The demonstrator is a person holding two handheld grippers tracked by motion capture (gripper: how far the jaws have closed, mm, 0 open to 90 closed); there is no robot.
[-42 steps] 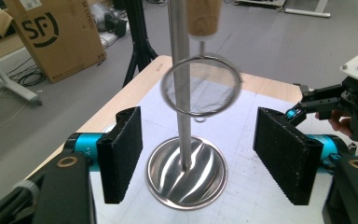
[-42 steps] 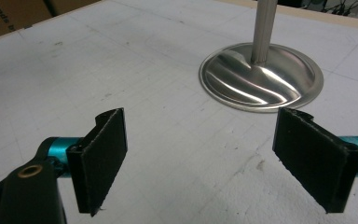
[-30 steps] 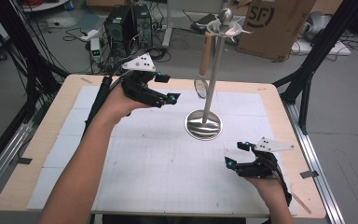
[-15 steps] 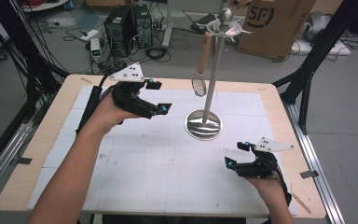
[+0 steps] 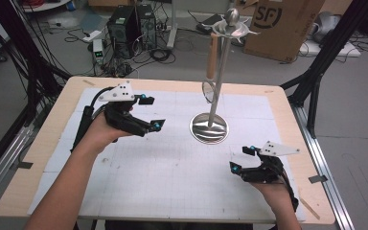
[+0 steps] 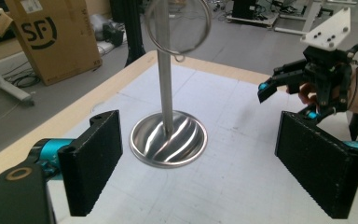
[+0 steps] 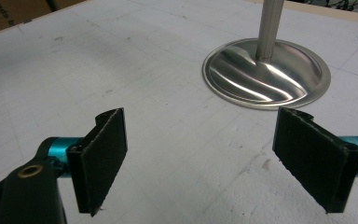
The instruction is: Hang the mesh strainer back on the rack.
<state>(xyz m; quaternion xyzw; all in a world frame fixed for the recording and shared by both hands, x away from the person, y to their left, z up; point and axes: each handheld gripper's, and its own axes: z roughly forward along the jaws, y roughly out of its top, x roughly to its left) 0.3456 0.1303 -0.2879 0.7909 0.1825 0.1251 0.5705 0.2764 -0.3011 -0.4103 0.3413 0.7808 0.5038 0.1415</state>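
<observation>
The light is bright and even, and it seems to come from above. Shadows on the white table mat are soft and faint. The shiny round base of the metal stand shows wavy bright streaks of glare in both gripper views. In the left gripper view, the wire ring at the top middle of the frame looks blurry. The black pads at the bottom of the right gripper view are a little soft. The high view looks a bit grainy, and the floor at the top of the frame is dimmer than the table.
</observation>
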